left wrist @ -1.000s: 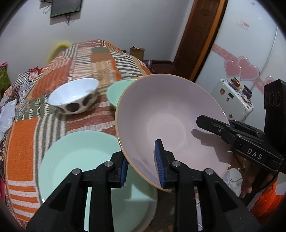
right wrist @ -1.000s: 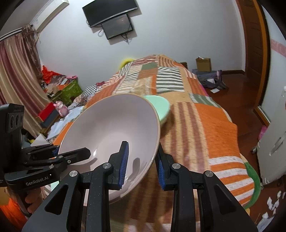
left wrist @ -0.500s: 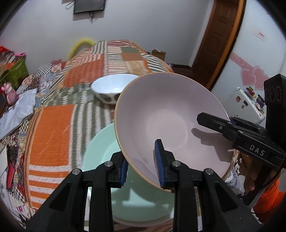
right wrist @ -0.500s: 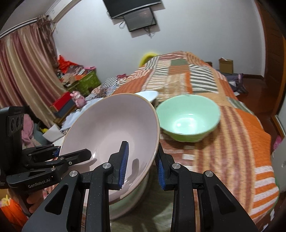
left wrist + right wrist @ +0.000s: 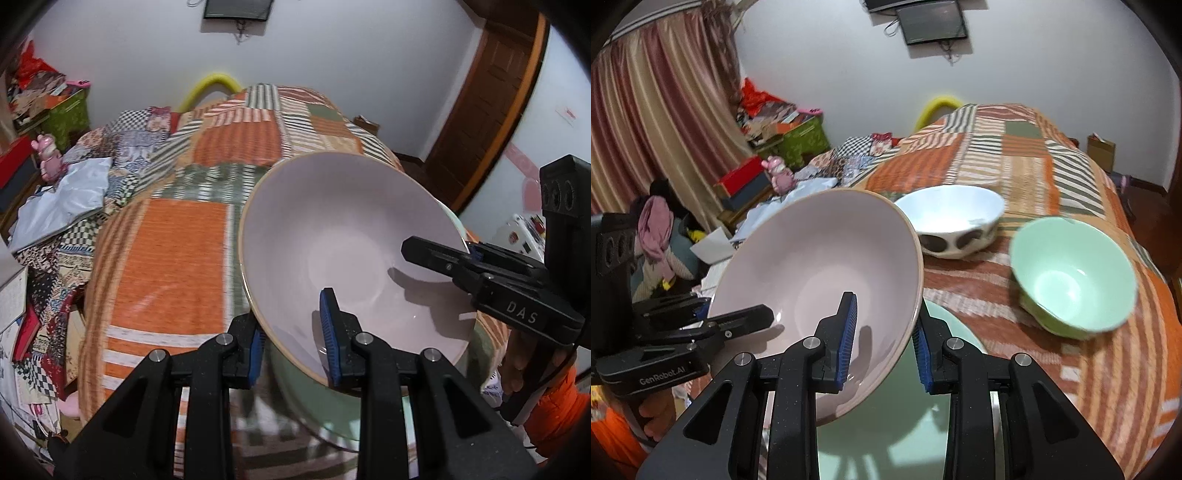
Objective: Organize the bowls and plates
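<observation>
Both grippers clamped the pink bowl (image 5: 827,280) by opposite rims, above the mint plate (image 5: 886,424) at the bed's near edge: the left gripper (image 5: 293,347), marked "GenRobot.AI", and the right gripper (image 5: 882,343), marked "DAS". Farther up the patchwork bedspread (image 5: 1015,166) sat a green bowl (image 5: 1071,273) and a spotted white bowl (image 5: 953,225).

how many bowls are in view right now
3: the pink bowl gripped by both grippers, the white spotted bowl behind it, the green bowl at right. Others may be hidden.
</observation>
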`<state>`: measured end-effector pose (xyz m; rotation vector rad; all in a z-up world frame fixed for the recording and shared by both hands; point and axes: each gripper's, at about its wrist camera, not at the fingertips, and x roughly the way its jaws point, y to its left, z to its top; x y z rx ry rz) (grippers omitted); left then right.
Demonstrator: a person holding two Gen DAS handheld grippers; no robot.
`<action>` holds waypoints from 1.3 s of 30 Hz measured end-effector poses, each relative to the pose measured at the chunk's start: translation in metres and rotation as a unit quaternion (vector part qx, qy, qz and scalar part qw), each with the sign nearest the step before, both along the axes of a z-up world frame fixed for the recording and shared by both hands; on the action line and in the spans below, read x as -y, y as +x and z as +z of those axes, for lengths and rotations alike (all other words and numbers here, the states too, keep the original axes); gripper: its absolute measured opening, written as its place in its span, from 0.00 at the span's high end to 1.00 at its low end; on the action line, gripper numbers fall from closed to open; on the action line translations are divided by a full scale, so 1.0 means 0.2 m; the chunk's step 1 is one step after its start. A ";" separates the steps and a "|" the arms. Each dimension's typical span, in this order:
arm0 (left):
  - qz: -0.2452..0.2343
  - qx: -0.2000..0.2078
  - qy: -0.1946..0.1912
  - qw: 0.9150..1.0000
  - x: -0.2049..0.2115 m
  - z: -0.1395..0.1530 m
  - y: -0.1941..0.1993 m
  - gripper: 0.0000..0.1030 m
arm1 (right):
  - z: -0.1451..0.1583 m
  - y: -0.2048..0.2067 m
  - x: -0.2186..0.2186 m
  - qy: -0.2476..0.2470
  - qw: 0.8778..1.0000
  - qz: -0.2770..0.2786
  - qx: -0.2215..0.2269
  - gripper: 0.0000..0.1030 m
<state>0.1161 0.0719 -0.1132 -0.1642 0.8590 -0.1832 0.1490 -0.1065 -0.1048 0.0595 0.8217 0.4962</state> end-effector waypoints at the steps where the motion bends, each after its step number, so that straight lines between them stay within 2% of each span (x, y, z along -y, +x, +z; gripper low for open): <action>1: 0.004 0.000 0.000 1.000 -0.02 0.00 0.01 0.73 | 0.00 0.01 -0.03 -0.002 1.000 0.005 -0.003 0.74; 10: 0.041 0.000 0.002 0.999 -0.24 -0.01 0.10 0.73 | -0.03 0.13 -0.25 -0.034 0.998 0.045 -0.012 0.74; 20: 0.078 -0.022 -0.023 0.996 -0.45 -0.15 0.13 0.73 | -0.14 0.21 -0.44 -0.080 0.991 0.092 -0.057 0.74; 29: 0.096 -0.055 -0.033 0.993 -0.55 -0.29 0.13 0.73 | -0.28 0.25 -0.53 -0.100 0.979 0.119 -0.133 0.73; 34: 0.100 -0.061 -0.043 0.992 -0.57 -0.33 0.12 0.73 | -0.24 0.23 -0.52 -0.101 0.980 0.121 -0.122 0.72; 39: 0.120 -0.039 -0.036 0.991 -0.59 -0.26 0.07 0.73 | -0.19 0.21 -0.45 -0.094 0.984 0.113 -0.106 0.70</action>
